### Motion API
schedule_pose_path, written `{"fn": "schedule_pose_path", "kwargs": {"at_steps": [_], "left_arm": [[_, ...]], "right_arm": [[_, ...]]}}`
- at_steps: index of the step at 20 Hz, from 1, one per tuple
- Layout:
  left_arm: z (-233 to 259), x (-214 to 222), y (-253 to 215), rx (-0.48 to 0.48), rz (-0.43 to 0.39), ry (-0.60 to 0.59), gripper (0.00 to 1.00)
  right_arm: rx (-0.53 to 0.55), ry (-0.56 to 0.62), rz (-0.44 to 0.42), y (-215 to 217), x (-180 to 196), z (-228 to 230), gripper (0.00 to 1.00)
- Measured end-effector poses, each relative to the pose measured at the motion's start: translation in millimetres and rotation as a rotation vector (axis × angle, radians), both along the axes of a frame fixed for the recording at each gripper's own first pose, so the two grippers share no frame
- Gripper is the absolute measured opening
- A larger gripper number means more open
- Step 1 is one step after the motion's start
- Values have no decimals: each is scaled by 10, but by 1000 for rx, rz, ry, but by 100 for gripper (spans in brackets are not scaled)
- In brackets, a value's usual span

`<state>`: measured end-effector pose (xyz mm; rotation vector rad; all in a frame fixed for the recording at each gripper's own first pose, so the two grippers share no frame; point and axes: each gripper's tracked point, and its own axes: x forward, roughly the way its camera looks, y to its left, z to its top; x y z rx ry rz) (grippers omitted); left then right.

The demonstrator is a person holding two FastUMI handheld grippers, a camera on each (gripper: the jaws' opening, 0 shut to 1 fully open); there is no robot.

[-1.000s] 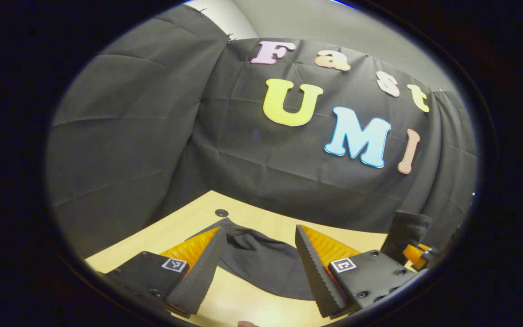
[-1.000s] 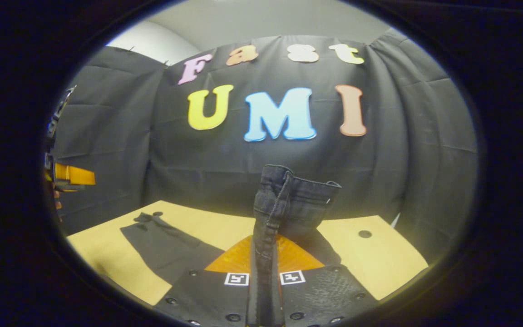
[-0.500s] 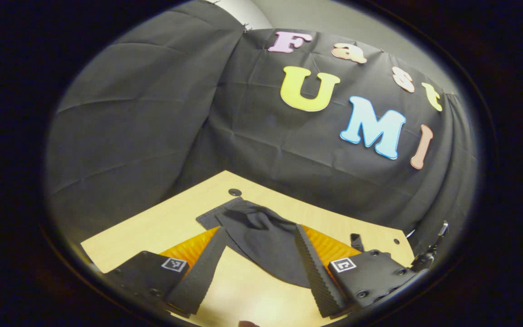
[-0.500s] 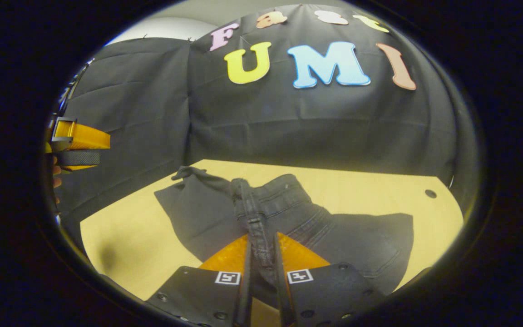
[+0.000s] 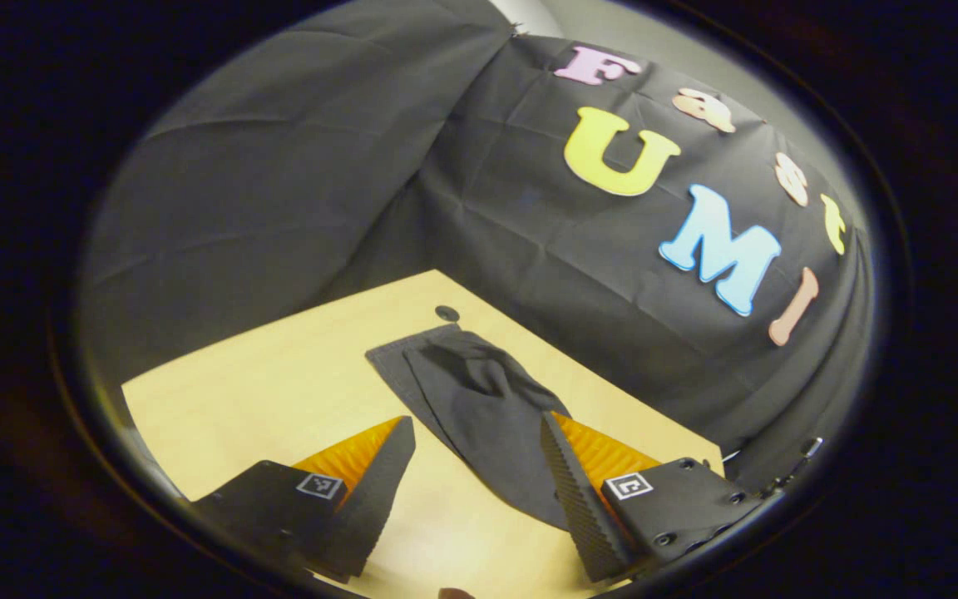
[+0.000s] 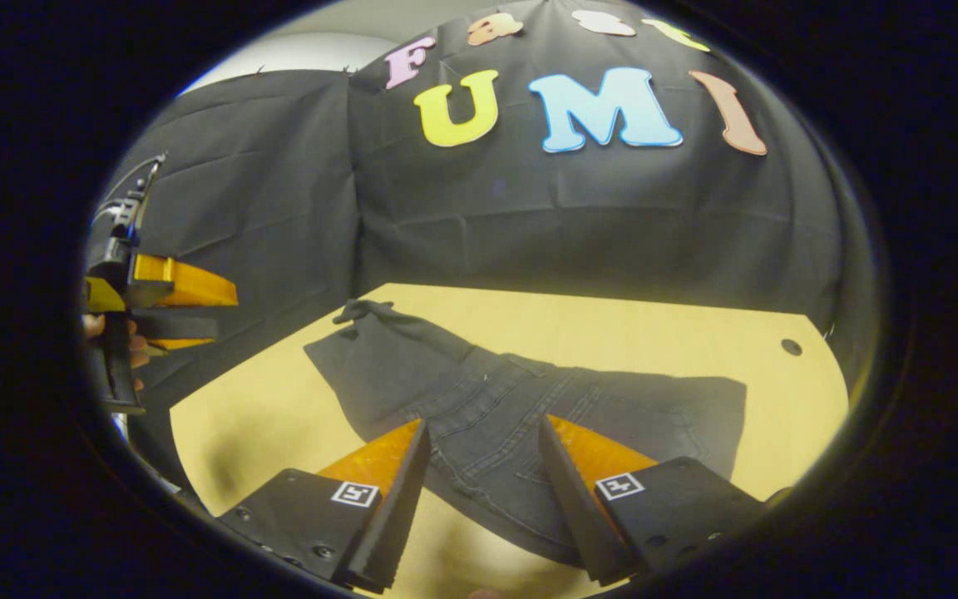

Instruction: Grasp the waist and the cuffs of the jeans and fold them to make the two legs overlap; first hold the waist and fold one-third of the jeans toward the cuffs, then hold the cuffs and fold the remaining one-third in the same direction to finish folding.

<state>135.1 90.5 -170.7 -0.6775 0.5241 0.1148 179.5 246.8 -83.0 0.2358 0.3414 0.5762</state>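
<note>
The wooden table (image 6: pixel 612 333) is carrying the black jeans (image 6: pixel 529 416), which are lying flat across it ahead of both sets of fingers; the garment appears folded lengthwise so that the legs overlap, though the layers cannot be separated by eye. In the right gripper view, the right gripper (image 6: pixel 479 491) is hovering with its fingers wide apart and gripping nothing, the stitched waist-and-pocket section (image 6: pixel 496 433) sitting between and just beyond the fingertips, a placement suited to the waist fold that judging by the layout comes next. In the left gripper view, the left gripper (image 5: pixel 479 491) is likewise standing wide open and empty, with the narrow leg end (image 5: pixel 462 374) running away beyond its right finger toward a small hole (image 5: pixel 446 314) in the table. The left gripper (image 6: pixel 180 304) is also showing far off at the left of the right fingers, raised clear of the cloth, presumably to leave room.
</note>
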Motion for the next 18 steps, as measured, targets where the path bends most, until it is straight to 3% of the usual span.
{"fn": "schedule_pose_path", "kwargs": {"at_steps": [5,14,18], "left_arm": [[-462,419,136,-182,30,66,99],[-1083,945,526,-306,51,178,99],[-1349,1093,759,-339,58,260,99]], "right_arm": [[-7,-76,-148,-585,-9,469,80],[7,-131,-491,-1676,-161,1027,79],[29,-79,-606,-1986,-281,1094,79]]}}
